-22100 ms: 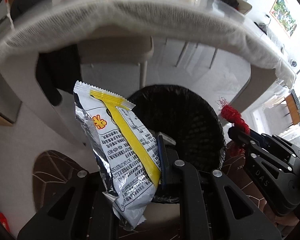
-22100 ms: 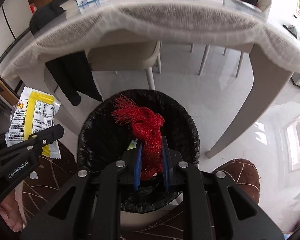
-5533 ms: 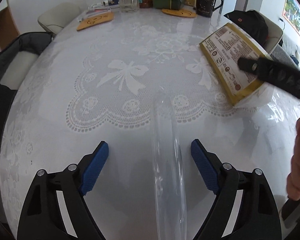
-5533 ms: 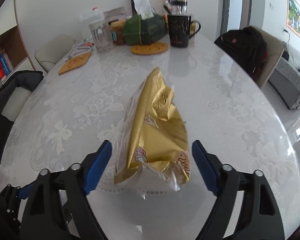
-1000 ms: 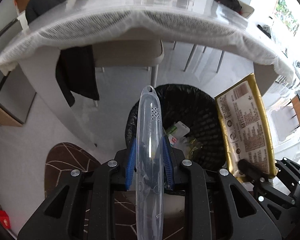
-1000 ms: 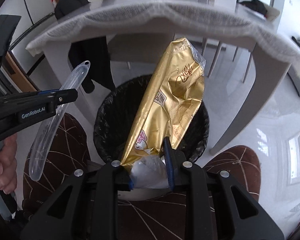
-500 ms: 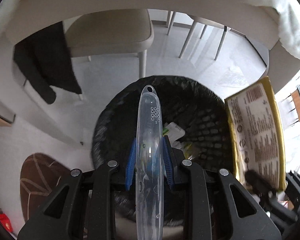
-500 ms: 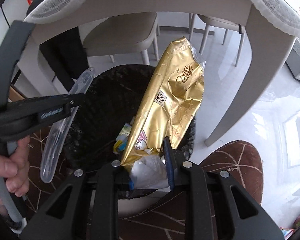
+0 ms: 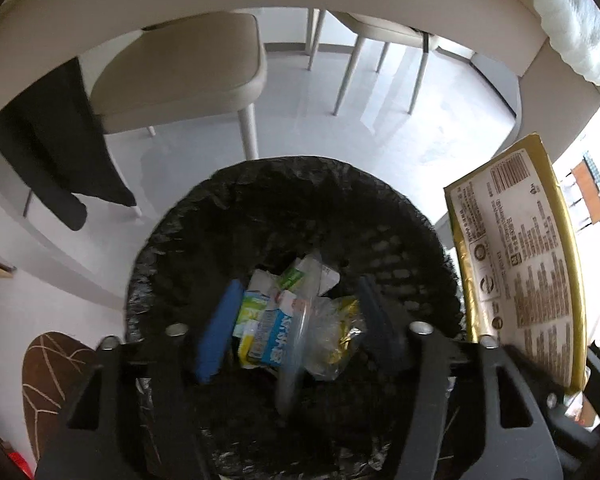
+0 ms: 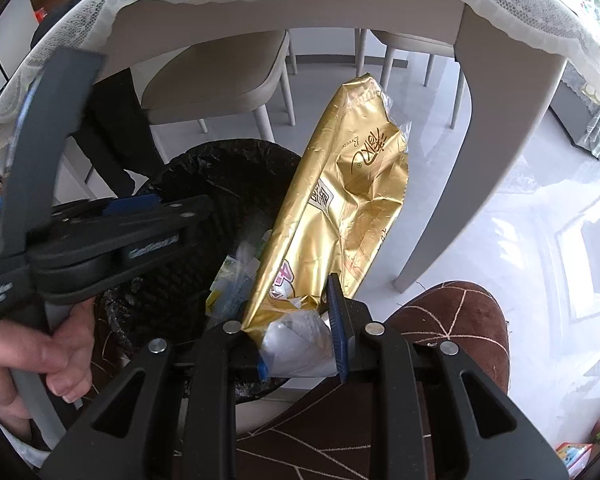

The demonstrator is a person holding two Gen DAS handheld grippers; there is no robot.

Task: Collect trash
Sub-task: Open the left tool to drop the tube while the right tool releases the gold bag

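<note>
Listing from left to right, as we see it over the bin.

Item: brown stool (image 9: 56,376), at about 8 o'clock in the left wrist view, just beside the bin.

Item: left gripper (image 9: 296,328). Its jaws are opening. A clear plastic case (image 9: 296,344) shows blurred between the blue pads, which no longer press on it; we judge it is dropping. We expect it to be light, stiff and slick.

Item: bin (image 9: 188,216), lined with a black bag, at centre. Cartons and wrappers (image 9: 272,320) lie at its bottom.

Item: gold packet (image 10: 340,200), above the bin's rim at about 3 o'clock in the left view. We judge it light, crinkly and soft, likely to slip if held by the foil face; the crumpled open end is the sound place to hold.

Item: right gripper (image 10: 300,344). Jaws pressed close, pinching the packet's lower, silvery end; the packet stands up and leans toward 1 o'clock. Not yet let go.
</note>
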